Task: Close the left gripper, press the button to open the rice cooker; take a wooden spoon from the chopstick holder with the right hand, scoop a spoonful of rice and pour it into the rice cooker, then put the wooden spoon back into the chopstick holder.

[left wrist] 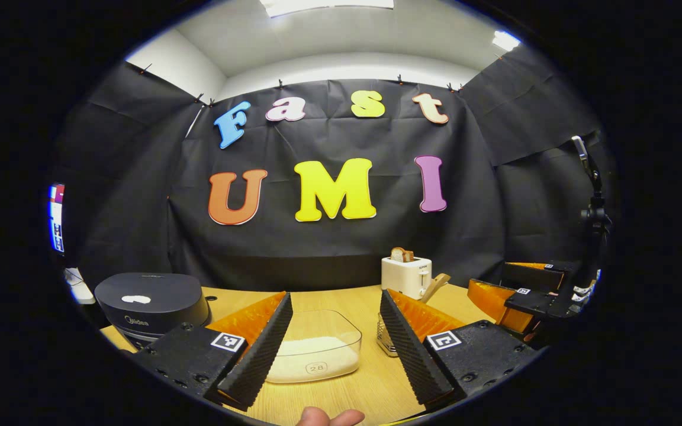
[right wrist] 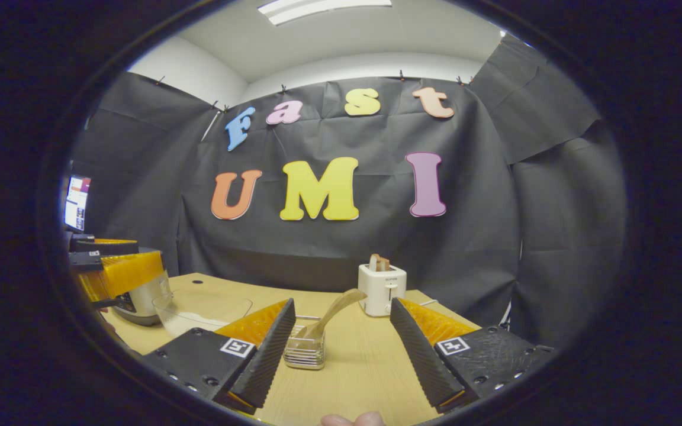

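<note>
The dark rice cooker [left wrist: 145, 302] stands at the table's left with its lid down. A clear tub of white rice [left wrist: 314, 349] lies just beyond my left gripper [left wrist: 335, 294], whose fingers are spread wide with nothing between them. In the right gripper view a wooden spoon [right wrist: 332, 313] leans in the slotted metal chopstick holder [right wrist: 305, 349], just ahead of my right gripper [right wrist: 342, 302], open and holding nothing. The holder [left wrist: 383, 337] is partly hidden behind one left finger, and the spoon's handle [left wrist: 438, 284] pokes out above it. The rice cooker [right wrist: 140, 296] and the tub [right wrist: 199, 313] sit far left.
A white toaster [left wrist: 406, 275] with a slice of bread stands at the back of the wooden table [left wrist: 341, 390], also seen as the toaster [right wrist: 381, 287]. The other gripper [left wrist: 530, 296] hovers at the right. A screen [right wrist: 76, 201] glows at far left.
</note>
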Motion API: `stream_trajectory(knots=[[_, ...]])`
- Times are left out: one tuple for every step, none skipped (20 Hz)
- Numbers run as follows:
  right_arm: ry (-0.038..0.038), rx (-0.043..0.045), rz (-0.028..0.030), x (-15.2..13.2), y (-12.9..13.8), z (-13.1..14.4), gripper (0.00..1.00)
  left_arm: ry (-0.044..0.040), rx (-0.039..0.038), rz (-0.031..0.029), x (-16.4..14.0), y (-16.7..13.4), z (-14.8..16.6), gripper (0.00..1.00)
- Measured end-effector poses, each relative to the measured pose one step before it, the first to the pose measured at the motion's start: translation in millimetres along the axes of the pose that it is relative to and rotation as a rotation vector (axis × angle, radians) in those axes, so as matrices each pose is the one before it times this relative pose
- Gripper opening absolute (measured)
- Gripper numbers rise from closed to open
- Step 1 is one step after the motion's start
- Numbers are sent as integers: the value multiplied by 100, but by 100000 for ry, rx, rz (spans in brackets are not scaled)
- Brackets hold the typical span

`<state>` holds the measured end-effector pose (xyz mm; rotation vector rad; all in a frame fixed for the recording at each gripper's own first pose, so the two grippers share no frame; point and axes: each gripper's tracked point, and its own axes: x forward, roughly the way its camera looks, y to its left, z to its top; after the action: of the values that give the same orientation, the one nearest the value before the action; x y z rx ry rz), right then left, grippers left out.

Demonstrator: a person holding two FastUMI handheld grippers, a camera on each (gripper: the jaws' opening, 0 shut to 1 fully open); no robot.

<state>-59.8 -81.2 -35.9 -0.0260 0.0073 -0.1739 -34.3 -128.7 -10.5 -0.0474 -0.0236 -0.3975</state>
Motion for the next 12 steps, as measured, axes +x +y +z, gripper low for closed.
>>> stream_trajectory(knots=[[62, -11, -740, -140, 2, -36, 95, -479, 945, -875, 28, -289, -52, 95], [35, -379, -736, -124, -44, -113, 95, -235, 1237, -475, -95, -141, -133, 95], [-46, -358, -721, -34, 34, 76, 95, -42, 1364, -190, -146, -72, -205, 95], [-74, -450, -701, -59, 93, 40, 91, -205, 1203, -32, -28, 85, -15, 95], [-274, -379, -196, -8, 158, 141, 95, 337, 1024, -869, 36, -40, -129, 95], [-724, -159, -401, -191, 189, 214, 95, -801, 56, 810, -101, 443, 195, 96], [-639, 240, 22, -109, 144, 246, 96, -7, -1042, 768, -86, 213, -98, 98], [-146, 202, 230, -3, 341, -18, 95, 1009, -740, -545, -161, -46, -406, 99], [515, -325, 565, 29, 352, -71, 95, 658, -676, 163, -64, 44, -219, 99], [353, -192, 311, 70, 383, -116, 95, 918, -19, -456, -113, 228, -46, 99], [65, -205, 236, 16, 261, 144, 92, 381, 341, 414, -205, 211, 135, 99], [152, -58, 112, -97, 224, 62, 92, 71, 442, 1269, -103, 514, 119, 99]])
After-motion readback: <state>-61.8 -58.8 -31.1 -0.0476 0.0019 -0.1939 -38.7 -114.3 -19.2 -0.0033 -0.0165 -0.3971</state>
